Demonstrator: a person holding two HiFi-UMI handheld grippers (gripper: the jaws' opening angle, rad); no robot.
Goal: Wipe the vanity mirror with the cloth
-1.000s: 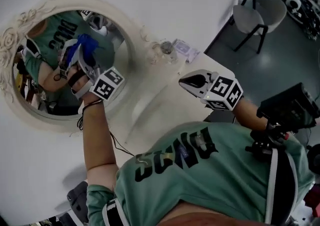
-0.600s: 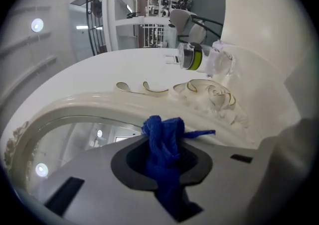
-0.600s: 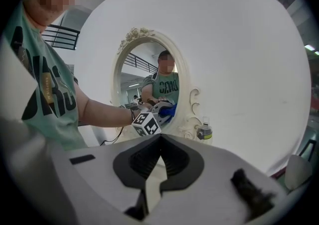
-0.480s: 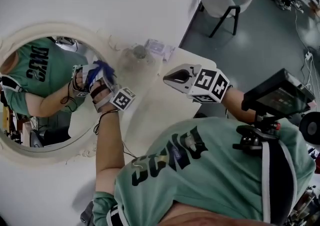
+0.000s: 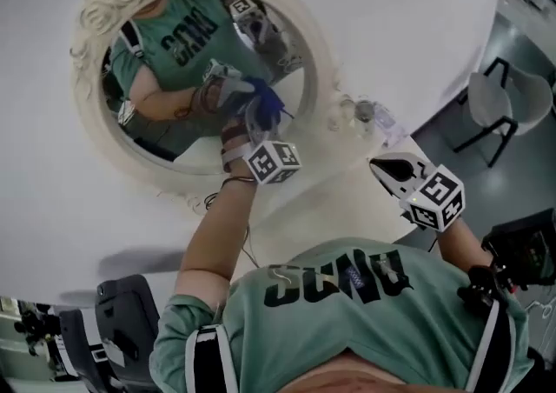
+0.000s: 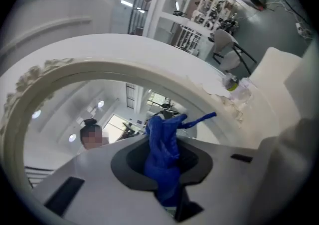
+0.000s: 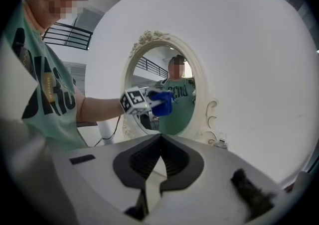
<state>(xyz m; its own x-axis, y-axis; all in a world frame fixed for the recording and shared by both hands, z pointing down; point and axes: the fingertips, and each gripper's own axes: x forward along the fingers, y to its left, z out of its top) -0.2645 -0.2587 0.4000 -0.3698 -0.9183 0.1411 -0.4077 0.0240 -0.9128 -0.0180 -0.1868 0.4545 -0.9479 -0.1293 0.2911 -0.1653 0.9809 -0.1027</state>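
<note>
Two grippers are in hand, and only one is at work. The left gripper has its jaws clamped on a blue cloth, which stands bunched between them with a loose tail trailing to the right. The person's left arm is stretched forward and up from the shoulder, forearm bare. It carries the cloth to the lower right part of the oval vanity mirror, just inside the ornate cream frame. The cloth meets its own reflection there, so it looks to be on the glass.

The right gripper has its jaws closed together with nothing between them. The right arm is bent and held low. It keeps that gripper over the white table, pointed toward the wall and well apart from the mirror. A small clear jar stands at the foot of the frame, between the mirror and the right gripper.
</note>
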